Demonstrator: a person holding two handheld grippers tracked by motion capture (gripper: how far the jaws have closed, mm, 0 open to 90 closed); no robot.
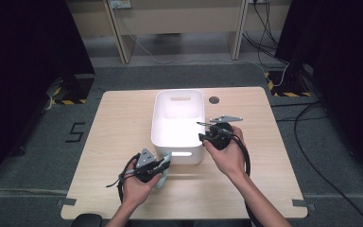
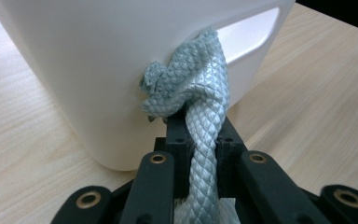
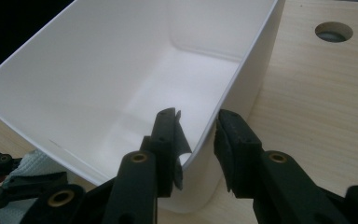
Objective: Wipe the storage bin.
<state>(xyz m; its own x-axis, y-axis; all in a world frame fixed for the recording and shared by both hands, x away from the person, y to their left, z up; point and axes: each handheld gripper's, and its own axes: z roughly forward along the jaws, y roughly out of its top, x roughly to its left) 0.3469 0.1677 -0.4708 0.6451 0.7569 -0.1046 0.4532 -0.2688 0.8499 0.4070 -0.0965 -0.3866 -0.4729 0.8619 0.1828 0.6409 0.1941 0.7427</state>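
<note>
Cloth: pale grey-green rag (image 2: pixel 193 88) with a quilted scale weave, bunched and twisted into a rope where it passes between the jaws; it sits at the middle of the left gripper view, pressed against the outside of the bin just beside the handle slot.
Left gripper (image 1: pixel 163 166): clenched on the cloth, at the lower middle of the high view, at the bin's near wall.
Right gripper (image 3: pixel 196 128): jaws straddle the rim of the bin; a gap shows at the outer pad, so whether they pinch it I cannot tell.
Bin: white plastic tub (image 1: pixel 168 137), at the centre of the high view on the wooden table (image 1: pixel 118 123), inside looks bare.
Handling of cloth: likely light, soft and limp; it will sag and trail, not slip or break.
Where to hold: judged best at the gathered middle, as now, so loose ends hang short over the rim.
Handling of bin: probably stiff, smooth, light enough to slide if pushed.
</note>
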